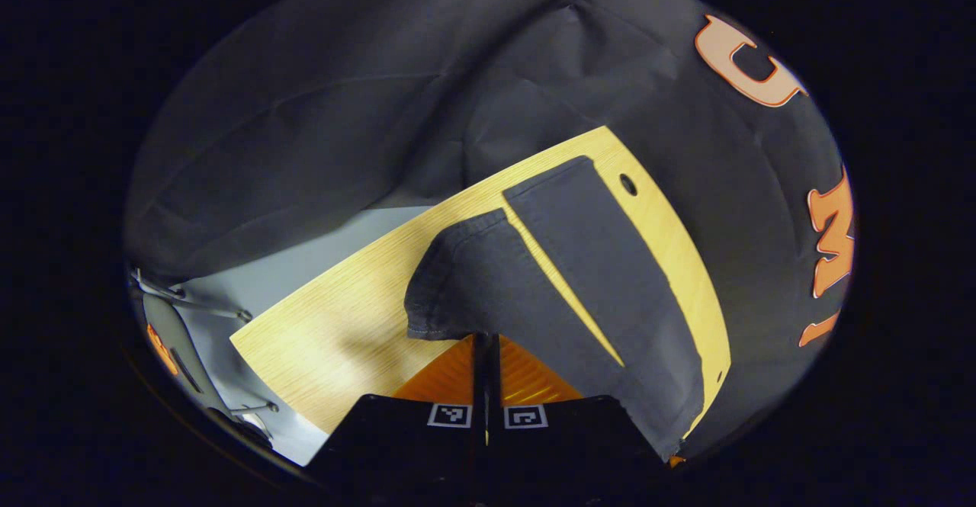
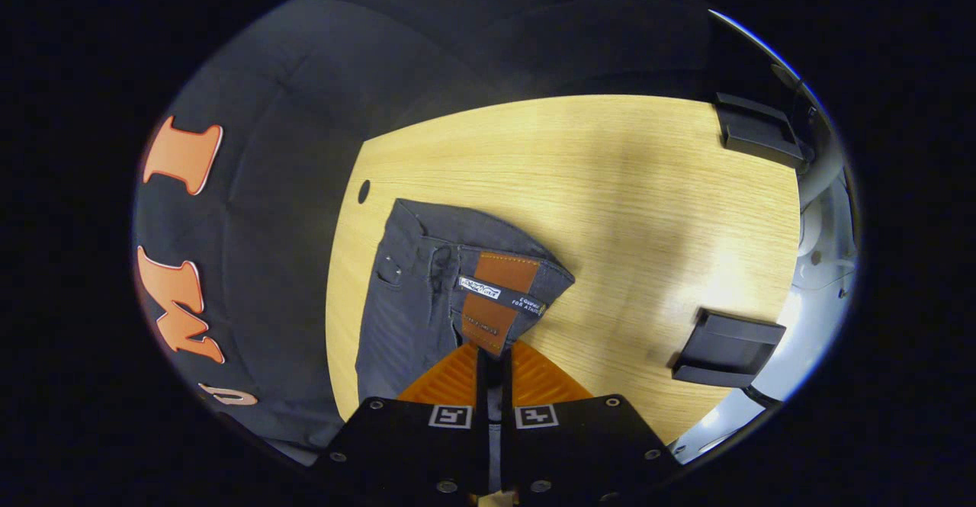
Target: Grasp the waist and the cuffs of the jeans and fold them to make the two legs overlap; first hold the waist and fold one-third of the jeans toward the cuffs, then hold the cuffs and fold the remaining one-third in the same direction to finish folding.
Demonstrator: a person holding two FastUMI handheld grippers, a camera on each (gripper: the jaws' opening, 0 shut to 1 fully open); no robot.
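Dark grey jeans (image 1: 602, 263) lie on a light wood-grain tabletop (image 1: 343, 332) with a small round hole (image 1: 627, 184) near its edge, backed by the booth's black cloth wall (image 1: 343, 110). The left gripper (image 1: 486, 351) is closed on a lifted leg cuff (image 1: 450, 293). The right gripper (image 2: 494, 362) is closed on the waistband (image 2: 496, 293) at its brown leather patch (image 2: 499, 274), with two black brackets (image 2: 728, 347) at the table's far side.

Matt dark-grey denim jeans (image 2: 415, 293) with a brown leather-look patch (image 2: 496, 293) lie on smooth, light-grained wooden table (image 2: 610, 187).

Wooden table (image 2: 625, 187) (pale grain), black cloth wall (image 1: 320, 110)
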